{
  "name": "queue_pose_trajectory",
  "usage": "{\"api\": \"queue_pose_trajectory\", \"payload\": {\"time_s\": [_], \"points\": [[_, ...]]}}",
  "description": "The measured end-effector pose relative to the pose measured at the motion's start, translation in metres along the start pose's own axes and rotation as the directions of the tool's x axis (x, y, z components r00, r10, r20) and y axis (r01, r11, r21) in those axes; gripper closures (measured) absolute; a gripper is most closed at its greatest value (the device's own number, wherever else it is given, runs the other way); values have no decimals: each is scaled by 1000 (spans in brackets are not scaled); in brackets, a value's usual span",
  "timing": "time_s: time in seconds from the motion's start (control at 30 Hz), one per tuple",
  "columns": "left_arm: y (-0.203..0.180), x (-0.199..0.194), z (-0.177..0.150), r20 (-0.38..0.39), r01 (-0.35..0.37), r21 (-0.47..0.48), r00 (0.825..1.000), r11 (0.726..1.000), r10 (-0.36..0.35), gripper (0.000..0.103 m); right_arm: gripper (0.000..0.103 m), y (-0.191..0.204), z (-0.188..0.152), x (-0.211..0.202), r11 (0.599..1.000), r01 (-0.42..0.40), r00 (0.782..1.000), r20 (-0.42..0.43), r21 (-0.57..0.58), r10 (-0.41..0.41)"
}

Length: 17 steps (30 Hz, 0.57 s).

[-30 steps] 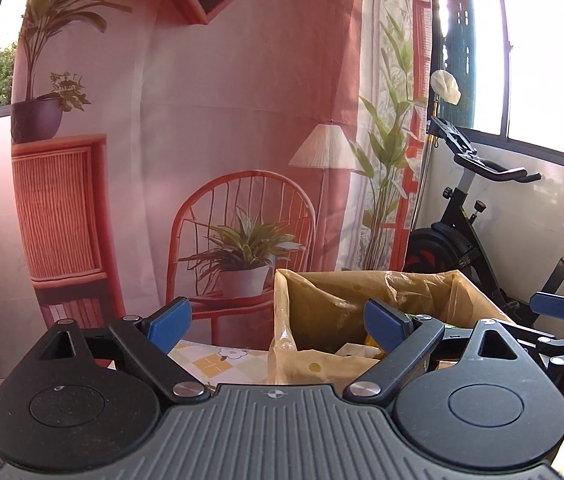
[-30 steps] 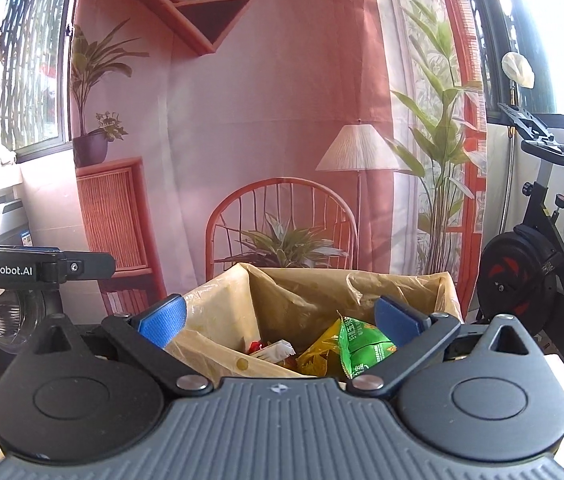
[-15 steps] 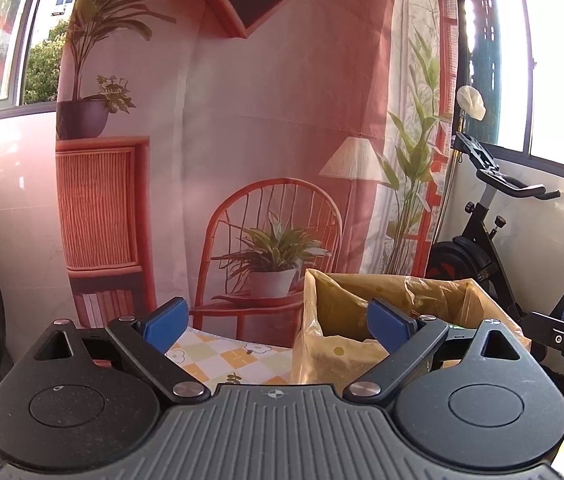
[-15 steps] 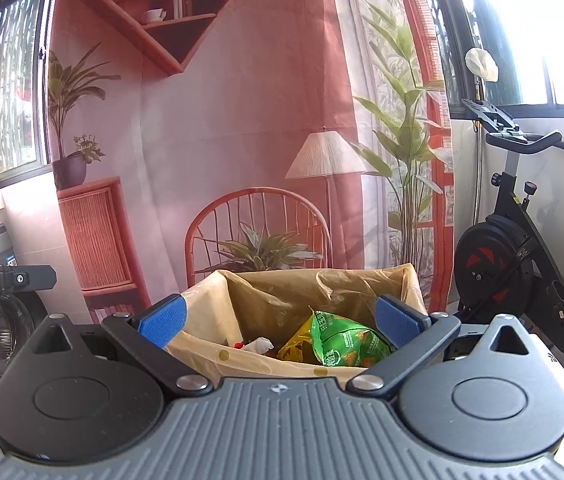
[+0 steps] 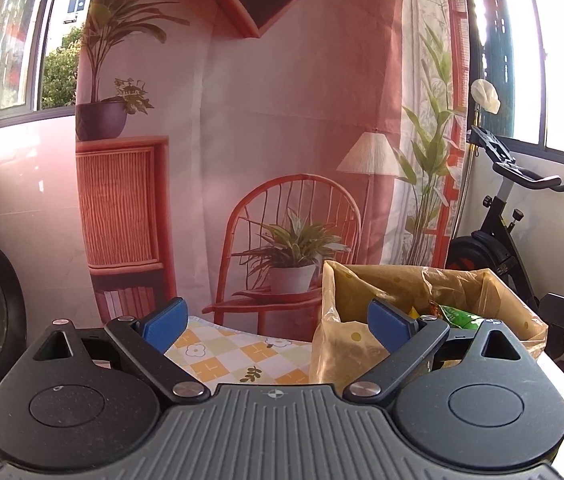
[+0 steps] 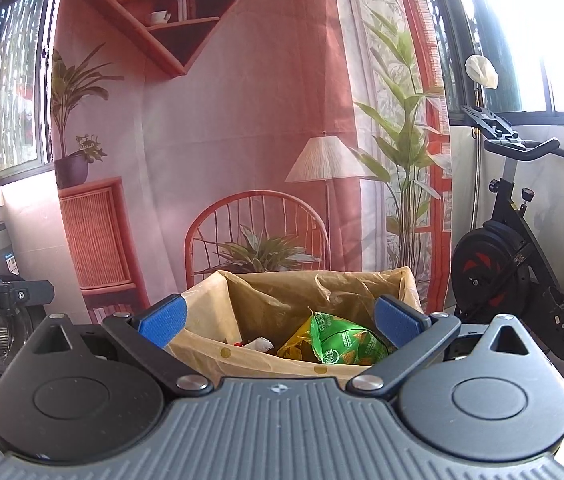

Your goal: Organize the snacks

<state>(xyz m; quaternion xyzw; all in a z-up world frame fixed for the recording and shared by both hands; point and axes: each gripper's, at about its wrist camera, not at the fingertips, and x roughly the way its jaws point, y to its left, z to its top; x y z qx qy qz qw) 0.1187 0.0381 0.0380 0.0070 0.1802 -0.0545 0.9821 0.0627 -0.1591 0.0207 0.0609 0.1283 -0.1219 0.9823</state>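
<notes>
Right wrist view: right gripper point(image 6: 281, 319) spread, empty, facing bin point(image 6: 265, 300) holding green packet point(image 6: 342, 342). Left gripper point(image 5: 277, 320) likewise spread, empty; bin point(image 5: 462, 284) far right.

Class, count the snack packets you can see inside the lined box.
3: a green packet at the right, a yellow packet beside it, a white wrapper further left. The box may hide more.

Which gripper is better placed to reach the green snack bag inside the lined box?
Probably the right gripper. It is open and empty, and the green snack bag lies between its fingers. The left gripper, also open, faces the lined box corner and the tablecloth.
</notes>
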Motion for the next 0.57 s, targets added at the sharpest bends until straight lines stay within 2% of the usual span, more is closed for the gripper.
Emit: {"api": "queue_pose_trajectory", "payload": {"time_s": [0.4, 0.57], "points": [[0, -3, -1, 2, -44, 6, 999, 999, 44, 5, 1, 1, -2, -1, 1000, -1, 1000, -4, -4, 1], [4, -1, -3, -19, -26, -13, 999, 1000, 26, 5, 1, 1, -3, 0, 1000, 1, 1000, -8, -1, -1]]}}
